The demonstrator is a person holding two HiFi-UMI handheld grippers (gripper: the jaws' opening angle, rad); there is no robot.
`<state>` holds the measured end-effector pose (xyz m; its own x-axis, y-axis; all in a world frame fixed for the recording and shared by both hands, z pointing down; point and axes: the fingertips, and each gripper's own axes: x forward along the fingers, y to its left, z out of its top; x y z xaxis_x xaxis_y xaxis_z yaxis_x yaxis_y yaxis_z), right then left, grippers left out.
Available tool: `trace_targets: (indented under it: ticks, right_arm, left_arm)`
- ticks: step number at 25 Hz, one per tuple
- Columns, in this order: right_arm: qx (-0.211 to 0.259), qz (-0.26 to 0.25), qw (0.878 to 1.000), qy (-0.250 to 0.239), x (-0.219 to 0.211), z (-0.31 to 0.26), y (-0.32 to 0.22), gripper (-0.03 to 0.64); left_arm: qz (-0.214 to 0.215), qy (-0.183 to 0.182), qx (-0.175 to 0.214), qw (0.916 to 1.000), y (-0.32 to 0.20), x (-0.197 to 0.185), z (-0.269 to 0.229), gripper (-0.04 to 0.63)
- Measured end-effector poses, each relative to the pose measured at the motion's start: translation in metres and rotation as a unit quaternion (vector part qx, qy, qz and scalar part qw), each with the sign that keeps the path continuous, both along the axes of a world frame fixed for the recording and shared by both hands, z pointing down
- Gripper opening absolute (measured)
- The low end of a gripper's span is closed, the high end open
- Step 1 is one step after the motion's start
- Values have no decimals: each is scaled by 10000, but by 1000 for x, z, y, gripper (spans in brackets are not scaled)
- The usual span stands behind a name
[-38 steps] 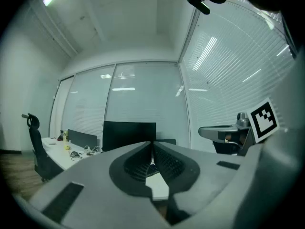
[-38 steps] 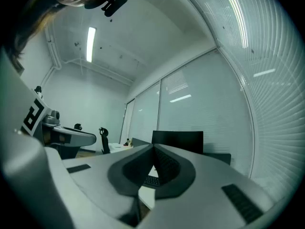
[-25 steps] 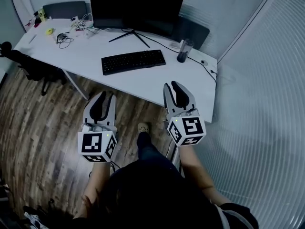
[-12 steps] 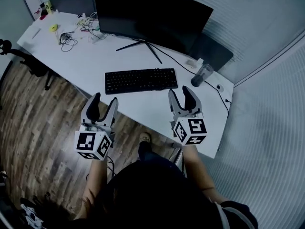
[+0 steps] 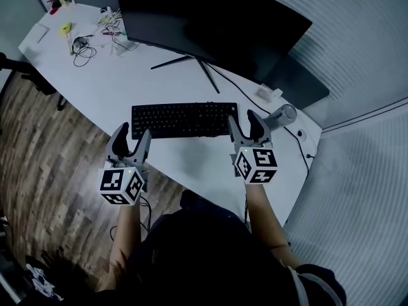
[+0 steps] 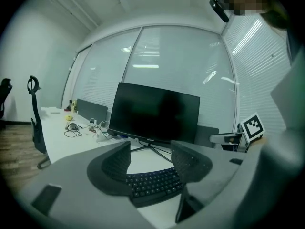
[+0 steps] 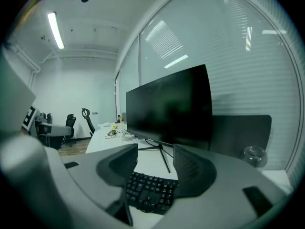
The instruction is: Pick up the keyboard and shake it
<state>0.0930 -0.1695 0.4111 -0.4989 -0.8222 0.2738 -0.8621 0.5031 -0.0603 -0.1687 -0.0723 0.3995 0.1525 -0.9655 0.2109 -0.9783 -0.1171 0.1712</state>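
Note:
A black keyboard [image 5: 183,119] lies flat on the white desk [image 5: 108,88] in front of the monitor. My left gripper [image 5: 132,134] is open at the desk's front edge, just short of the keyboard's left end. My right gripper [image 5: 243,121] is at the keyboard's right end, and its jaws are opening. In the left gripper view the keyboard [image 6: 155,182] shows through the gap of the left gripper [image 6: 150,159], ahead and lower. The right gripper view shows the keyboard [image 7: 150,192] the same way past the right gripper [image 7: 155,163]. Neither gripper's pads press on anything.
A large dark monitor [image 5: 210,24] on a thin stand sits behind the keyboard. A clear glass [image 5: 280,115] stands right of the right gripper. Cables and small items [image 5: 80,43] lie at the far left. Wooden floor [image 5: 44,158] lies below the desk edge, with an office chair [image 5: 19,78] at left.
Both grippers went from nearly shut to open. They moved forward from over the floor to the two ends of the keyboard, and the view came closer to the desk.

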Motion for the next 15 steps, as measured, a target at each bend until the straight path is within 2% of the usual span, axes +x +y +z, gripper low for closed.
trace_targets:
  ticks: [9, 15]
  right_arm:
    - [-704, 22, 9974, 173, 7, 62, -35, 229]
    - [-1257, 103, 9915, 327, 12, 104, -47, 252]
  left_arm:
    - [-155, 86, -701, 9974, -31, -21, 55, 256]
    - [-93, 176, -1356, 9906, -43, -40, 101, 290]
